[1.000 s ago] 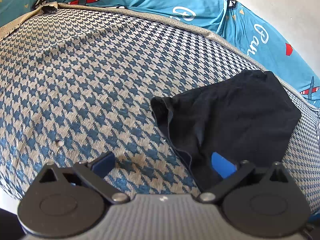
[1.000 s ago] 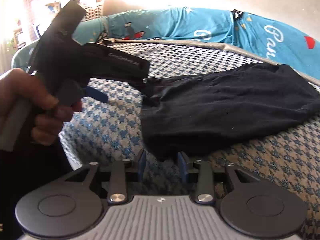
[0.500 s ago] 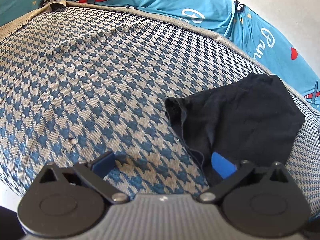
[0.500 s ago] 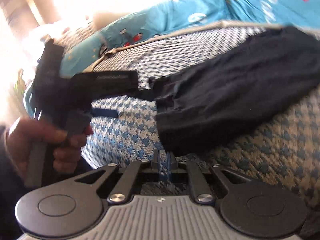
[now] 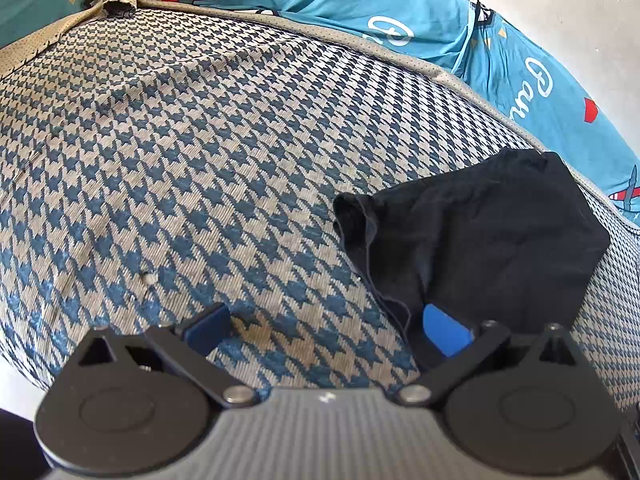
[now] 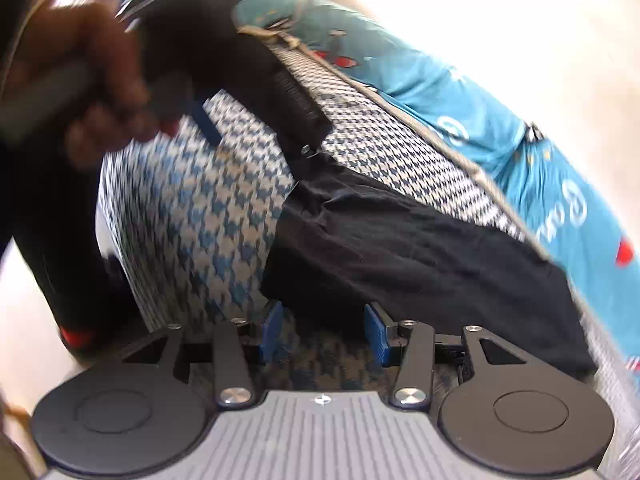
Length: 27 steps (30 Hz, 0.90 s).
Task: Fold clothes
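A folded black garment (image 5: 480, 236) lies on the blue-and-beige houndstooth cushion (image 5: 200, 160), at the right of the left wrist view. My left gripper (image 5: 326, 326) is open and empty, its right pad just at the garment's near edge. In the right wrist view the black garment (image 6: 420, 256) lies just ahead of my right gripper (image 6: 325, 332), which is open and empty with the garment's near edge just beyond the pads. The left gripper (image 6: 240, 80), held in a hand, shows blurred at the upper left.
A teal printed sheet (image 5: 400, 8) runs along the far edge of the cushion, with a pale wall behind. The cushion's rounded front edge drops off at the lower left (image 5: 24, 344). The person's dark-clad leg (image 6: 60, 240) stands left of the cushion.
My right gripper, shut half a second ago, has opened and tilted, its view now rolled. My left gripper has drawn slightly leftward from the garment and stays open.
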Available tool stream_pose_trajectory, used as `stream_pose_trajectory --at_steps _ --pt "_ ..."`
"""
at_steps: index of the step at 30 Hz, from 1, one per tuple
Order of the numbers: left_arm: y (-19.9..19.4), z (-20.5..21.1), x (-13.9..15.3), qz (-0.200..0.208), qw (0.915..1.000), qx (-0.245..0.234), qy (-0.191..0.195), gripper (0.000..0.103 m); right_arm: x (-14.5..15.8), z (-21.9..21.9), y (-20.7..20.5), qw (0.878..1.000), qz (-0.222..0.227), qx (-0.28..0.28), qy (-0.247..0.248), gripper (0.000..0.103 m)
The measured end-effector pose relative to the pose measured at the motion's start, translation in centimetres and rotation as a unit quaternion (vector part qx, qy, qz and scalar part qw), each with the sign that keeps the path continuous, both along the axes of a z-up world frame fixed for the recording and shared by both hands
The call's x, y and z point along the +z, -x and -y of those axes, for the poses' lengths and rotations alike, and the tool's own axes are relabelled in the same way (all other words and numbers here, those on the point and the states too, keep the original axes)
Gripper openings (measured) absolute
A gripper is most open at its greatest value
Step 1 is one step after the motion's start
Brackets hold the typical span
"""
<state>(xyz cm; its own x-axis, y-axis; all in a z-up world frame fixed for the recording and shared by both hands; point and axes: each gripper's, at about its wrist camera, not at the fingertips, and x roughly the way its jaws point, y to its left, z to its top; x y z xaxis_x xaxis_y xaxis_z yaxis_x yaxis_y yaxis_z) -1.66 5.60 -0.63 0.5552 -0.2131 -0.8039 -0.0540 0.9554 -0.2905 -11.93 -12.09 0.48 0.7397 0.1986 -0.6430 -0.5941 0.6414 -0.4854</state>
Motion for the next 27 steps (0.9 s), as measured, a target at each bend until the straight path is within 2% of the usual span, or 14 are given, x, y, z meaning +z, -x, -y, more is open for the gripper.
stream_pose_trajectory --at_steps 3,6,9,13,15,16,19,21,23,27 --pt "-0.2 0.0 0.0 -0.001 1.0000 0.003 0.003 0.103 -1.3 -0.4 -0.5 0.999 0.011 0.019 0.042 0.046" --pt "-0.2 0.1 0.0 -0.003 1.0000 0.001 0.002 0.103 -2.0 -0.5 -1.3 0.999 0.011 0.028 0.042 0.047" --pt "-0.3 0.0 0.1 -0.005 1.0000 -0.002 0.007 0.103 -2.4 -0.6 -1.6 0.998 0.031 0.035 0.040 0.051" --pt "-0.4 -0.2 0.2 -0.012 0.9989 -0.015 0.043 0.103 -2.7 -1.0 -2.3 0.998 0.048 0.035 0.020 0.049" --pt "-0.5 -0.2 0.2 -0.017 0.9972 -0.025 0.068 0.103 -2.6 -1.2 -2.4 0.998 0.058 0.037 0.014 0.020" --pt "-0.5 -0.3 0.1 -0.021 0.9962 -0.026 0.080 0.103 -2.5 -1.2 -2.4 0.997 0.061 0.037 0.007 0.014" --pt "-0.6 -0.6 0.0 -0.029 0.9915 -0.028 0.123 0.103 -1.3 -0.6 -2.8 0.997 0.063 0.016 -0.044 0.010" --pt "-0.8 -0.9 -0.2 -0.038 0.9852 -0.032 0.164 0.103 -0.4 0.3 -3.6 0.994 0.054 -0.012 -0.094 0.009" --pt "-1.2 -0.8 -0.5 -0.048 0.9790 -0.031 0.196 0.103 0.5 1.4 -4.4 0.988 0.038 -0.040 -0.147 0.008" --pt "-2.5 0.3 -1.2 -0.064 0.9699 -0.032 0.233 0.103 1.4 2.5 -5.3 0.976 0.023 -0.072 -0.205 0.008"
